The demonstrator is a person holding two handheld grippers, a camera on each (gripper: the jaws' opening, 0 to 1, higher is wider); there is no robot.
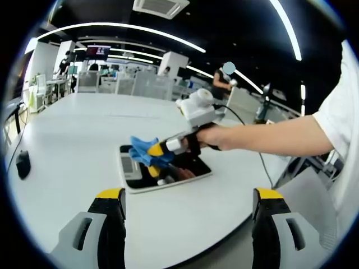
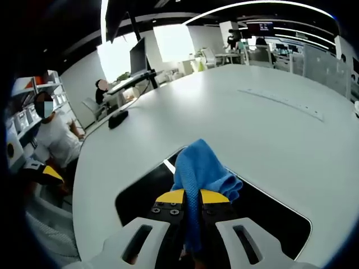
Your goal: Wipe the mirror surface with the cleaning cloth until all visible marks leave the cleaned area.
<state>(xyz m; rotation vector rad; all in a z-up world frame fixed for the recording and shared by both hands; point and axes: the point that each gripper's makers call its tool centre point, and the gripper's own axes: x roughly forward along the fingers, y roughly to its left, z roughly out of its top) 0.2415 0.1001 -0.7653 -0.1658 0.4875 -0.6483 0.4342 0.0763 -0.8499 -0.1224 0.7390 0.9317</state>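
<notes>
Left gripper (image 1: 188, 210) hangs open and empty; the mirror (image 1: 193, 168) lies ahead between its jaws on the tabletop (image 1: 73, 140). Right gripper (image 2: 192, 197) pinches the cloth (image 2: 201, 168), soft, light, probably touching the fragile glass ahead.

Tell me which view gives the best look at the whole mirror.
Left gripper view. The mirror lies whole on the white table, all edges visible, with the right gripper holding the blue cloth over it. The right gripper view shows part of its dark surface, cut off behind the jaws and cloth.
</notes>
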